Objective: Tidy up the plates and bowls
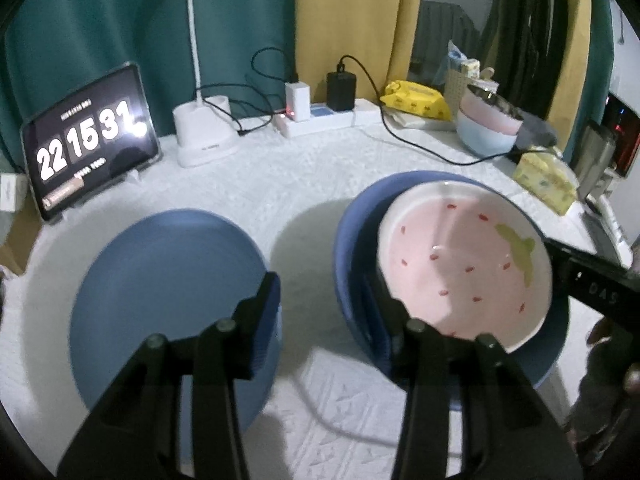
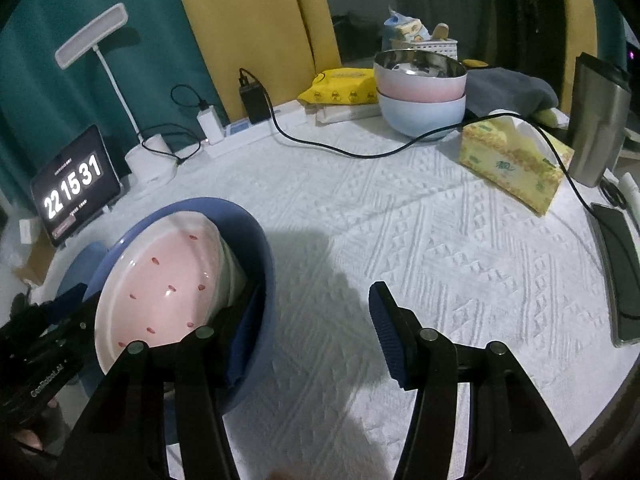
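**Status: partly done.**

1. At the far right edge of the desk (image 2: pixel 440 240), the stacked bowls (image 2: pixel 420 92), pink on pale blue, sit nested and upright. I judge that pair finished.

2. Near the front edge, the pink speckled dish (image 1: pixel 460 264) lies inside the blue bowl (image 1: pixel 352 248). It is tilted, leaning toward the bowl's left side, and is not seated flat. This step is in hand and not complete.

3. The blue plate (image 1: pixel 168 300) lies alone toward the front left, just beside the blue bowl. Nothing rests on it. You have yet to give it a place.

**Your fingers:**

- Left gripper (image 1: pixel 324 304): moderately parted. One finger hangs over the blue plate and the other reaches inside the blue bowl's left wall. Neither pad is seen pressing, so it grips nothing.
- Right gripper (image 2: pixel 316 304): wide apart. Its left finger is down inside the blue bowl beside the dish, and its right finger stands over bare cloth, well clear of the bowl. I cannot tell whether the dish leans on the inner finger.

**Left to do, in my judgement:** settle the dish level, then combine or place the blue plate.
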A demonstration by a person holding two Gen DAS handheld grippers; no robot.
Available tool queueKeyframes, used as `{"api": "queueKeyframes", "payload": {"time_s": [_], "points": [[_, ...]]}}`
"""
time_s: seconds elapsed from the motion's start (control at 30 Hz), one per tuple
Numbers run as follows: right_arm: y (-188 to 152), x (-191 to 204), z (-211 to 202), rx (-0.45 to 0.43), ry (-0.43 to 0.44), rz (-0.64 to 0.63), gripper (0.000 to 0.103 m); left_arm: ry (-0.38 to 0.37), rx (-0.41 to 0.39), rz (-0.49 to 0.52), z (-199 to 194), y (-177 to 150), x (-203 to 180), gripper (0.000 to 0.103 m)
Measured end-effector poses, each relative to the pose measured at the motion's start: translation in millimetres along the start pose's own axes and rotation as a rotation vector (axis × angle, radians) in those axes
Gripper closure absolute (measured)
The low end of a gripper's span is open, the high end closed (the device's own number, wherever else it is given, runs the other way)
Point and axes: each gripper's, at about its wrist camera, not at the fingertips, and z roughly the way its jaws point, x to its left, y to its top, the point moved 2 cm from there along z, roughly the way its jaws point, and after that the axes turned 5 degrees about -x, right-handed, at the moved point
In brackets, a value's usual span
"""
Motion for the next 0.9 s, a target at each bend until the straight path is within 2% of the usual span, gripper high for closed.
{"api": "queueKeyframes", "payload": {"time_s": [0.03, 0.1, 0.13, 0.2, 0.27, 0.3, 0.9], "points": [[-0.2, -1.8, 1.1, 0.002, 0.019, 0.017, 0.049, -0.001, -0.006, 0.004, -0.5, -0.3, -0.5, 0.064], [-1.3, -7.7, 3.7, 0.018, 0.091, 0.074, 0.057, -0.026, -0.014, 0.011, -2.3, -1.2, -6.4, 0.081], [-1.9, -7.9, 4.1, 0.021, 0.115, 0.083, 0.06, -0.03, -0.017, 0.021, -2.8, -1.4, -10.7, 0.086], [-1.0, -3.9, 2.7, 0.015, 0.12, 0.072, 0.07, 0.002, -0.036, 0.048, -4.2, -1.6, -17.2, 0.089], [-0.5, 3.0, 0.0, 0.009, 0.126, 0.057, 0.09, -0.008, -0.04, 0.028, -4.3, -1.4, -15.5, 0.09], [-0.5, 8.3, -1.5, 0.003, 0.127, 0.044, 0.092, -0.013, -0.039, 0.02, -4.3, -1.0, -14.4, 0.09], [0.5, 11.6, -7.0, 0.003, 0.092, 0.083, 0.092, -0.022, -0.064, 0.018, -10.6, 2.6, -15.8, 0.091]]}}
